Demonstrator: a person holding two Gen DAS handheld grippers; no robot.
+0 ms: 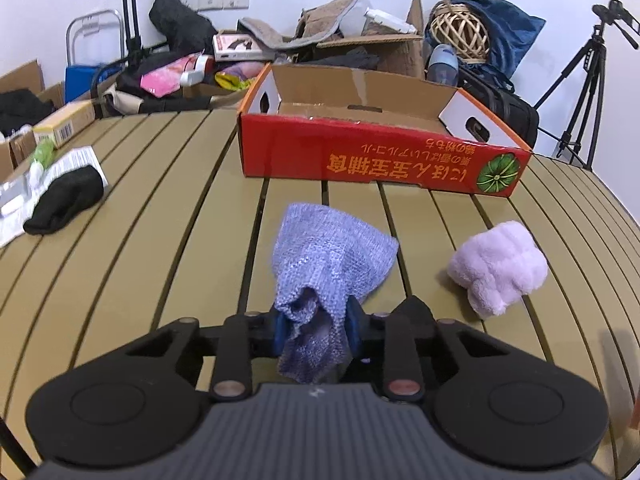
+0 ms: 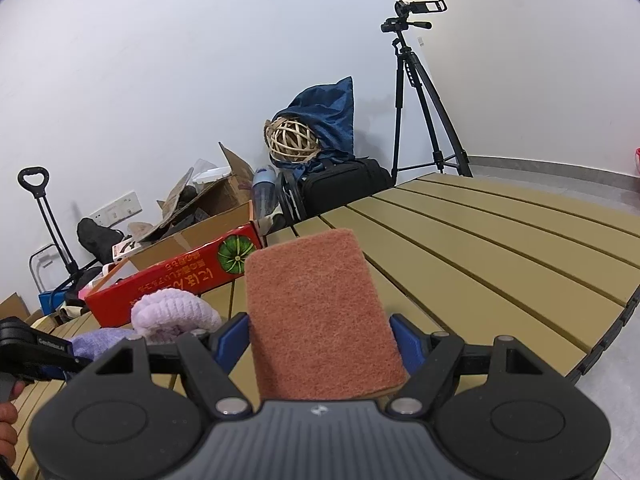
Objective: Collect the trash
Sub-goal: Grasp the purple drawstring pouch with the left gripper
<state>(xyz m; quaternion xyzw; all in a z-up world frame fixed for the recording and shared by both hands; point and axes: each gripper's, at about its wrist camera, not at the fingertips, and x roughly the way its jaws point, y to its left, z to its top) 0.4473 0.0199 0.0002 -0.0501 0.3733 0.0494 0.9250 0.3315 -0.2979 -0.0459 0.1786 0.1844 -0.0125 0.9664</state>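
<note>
My left gripper point(image 1: 318, 322) is shut on a bunched blue knitted cloth point(image 1: 332, 256), whose free end stands up over the slatted table point(image 1: 160, 240). A fluffy pale pink cloth point(image 1: 498, 268) lies to its right on the table. Behind both stands an open red cardboard box point(image 1: 380, 156), with nothing showing inside it. In the right wrist view, my right gripper point(image 2: 320, 340) is shut on a brown scouring pad point(image 2: 316, 300) that sticks out forward between the blue pads. The pink cloth point(image 2: 172, 314) and the red box point(image 2: 172, 280) lie to its left.
A black sock point(image 1: 64, 200) rests on papers at the table's left edge, beside a small yellow box point(image 1: 64, 124). Boxes, bags and a woven ball point(image 1: 460, 32) crowd the floor behind the table. A tripod point(image 2: 420, 100) stands at the far right corner.
</note>
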